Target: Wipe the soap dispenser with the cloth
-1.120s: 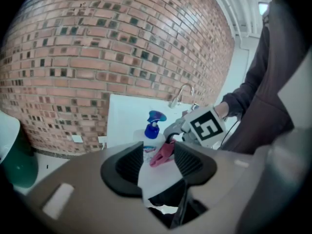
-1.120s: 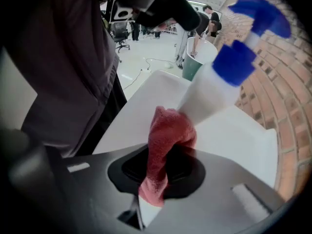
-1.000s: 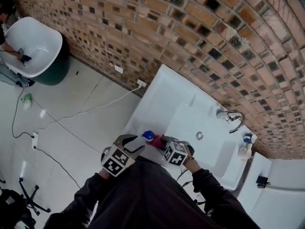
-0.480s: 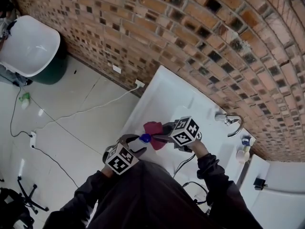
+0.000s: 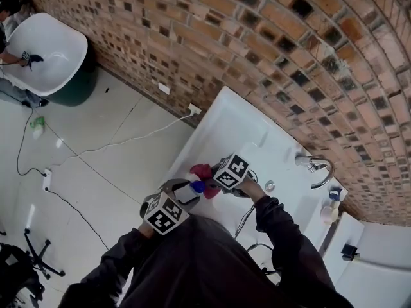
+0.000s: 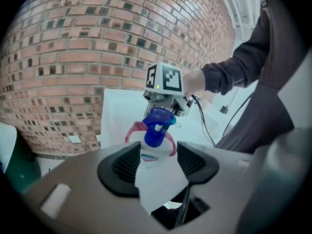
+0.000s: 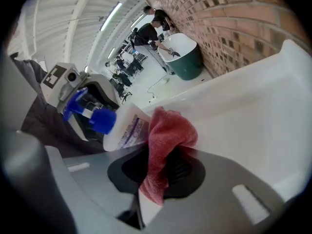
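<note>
My left claw (image 6: pixel 157 155) is closed partway round the white body of the soap dispenser (image 6: pixel 152 158). Both pads press its sides. The bottle sits tilted between them, clear of any surface, with its blue pump head (image 6: pixel 157 127) at the end farthest from my palm.

My right claw (image 7: pixel 163 164) is clamped tight on the red cloth (image 7: pixel 168 133), which bunches up out of the tips. That claw meets the left one nearly tip to tip, so the cloth lies against the side of the dispenser just below the pump head.

Directly under and beyond both claws is the white basin (image 5: pixel 257 147), and I work over its near edge. Farther along it, well past my right claw, a curved metal tap (image 5: pixel 316 167) stands at the back rim. Behind the basin rises the brick wall (image 5: pixel 257 43). Far off past my left claw a white cable (image 5: pixel 109 147) trails over the pale floor (image 5: pixel 96 172), and a second white tub (image 5: pixel 45 53) stands against the same wall with a person bent over it.
</note>
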Tool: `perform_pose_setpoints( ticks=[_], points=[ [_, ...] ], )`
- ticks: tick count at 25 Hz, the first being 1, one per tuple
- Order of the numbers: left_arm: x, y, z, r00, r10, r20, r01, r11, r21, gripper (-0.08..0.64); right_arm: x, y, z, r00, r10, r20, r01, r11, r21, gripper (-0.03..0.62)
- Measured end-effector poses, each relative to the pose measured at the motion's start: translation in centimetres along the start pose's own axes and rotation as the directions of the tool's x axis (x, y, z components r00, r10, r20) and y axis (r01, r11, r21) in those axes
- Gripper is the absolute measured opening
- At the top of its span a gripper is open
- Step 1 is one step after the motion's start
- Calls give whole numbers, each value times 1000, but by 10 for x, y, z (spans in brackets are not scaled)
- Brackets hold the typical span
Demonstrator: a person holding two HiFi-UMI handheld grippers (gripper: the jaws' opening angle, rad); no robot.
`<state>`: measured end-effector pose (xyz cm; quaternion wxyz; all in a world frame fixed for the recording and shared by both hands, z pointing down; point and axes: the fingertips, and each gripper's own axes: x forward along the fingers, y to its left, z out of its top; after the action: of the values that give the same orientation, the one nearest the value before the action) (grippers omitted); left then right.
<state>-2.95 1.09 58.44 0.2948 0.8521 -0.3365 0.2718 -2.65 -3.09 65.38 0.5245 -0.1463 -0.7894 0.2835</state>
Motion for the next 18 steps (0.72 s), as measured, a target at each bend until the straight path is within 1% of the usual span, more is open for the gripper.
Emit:
perform_pose_setpoints(
  ticks=[3, 5, 7, 11, 14, 16, 18],
  points=[
    [-1, 1, -1, 1000, 4, -6, -4, 1000, 5, 249, 19, -13, -11, 992, -102, -69, 100, 995, -23, 58],
    [-1, 3, -1, 1000, 13, -10, -13, 1000, 8, 249, 26, -16, -14, 982, -171, -83, 166, 984, -65, 60],
    [-1, 4, 0, 1000, 18, -17, -18, 1000, 13, 249, 27, -15, -14, 972, -225, -68, 218, 971, -102, 60],
    [0, 4, -1, 999, 14, -29, -13, 999, 34, 255, 21, -4, -4, 950, -313, -9, 307, 938, -160, 60],
    [2, 0, 0, 999, 2, -41, 0, 999, 48, 273, 14, 7, -3, 927, -374, 18, 367, 895, -254, 60],
    [3, 1, 0, 998, 2, -69, 2, 998, 70, 284, 12, 16, -3, 917, -397, 31, 387, 870, -305, 60],
    [0, 7, -2, 995, 10, -103, 0, 995, 95, 295, 12, 27, -1, 917, -394, 64, 394, 864, -315, 60]
  ],
)
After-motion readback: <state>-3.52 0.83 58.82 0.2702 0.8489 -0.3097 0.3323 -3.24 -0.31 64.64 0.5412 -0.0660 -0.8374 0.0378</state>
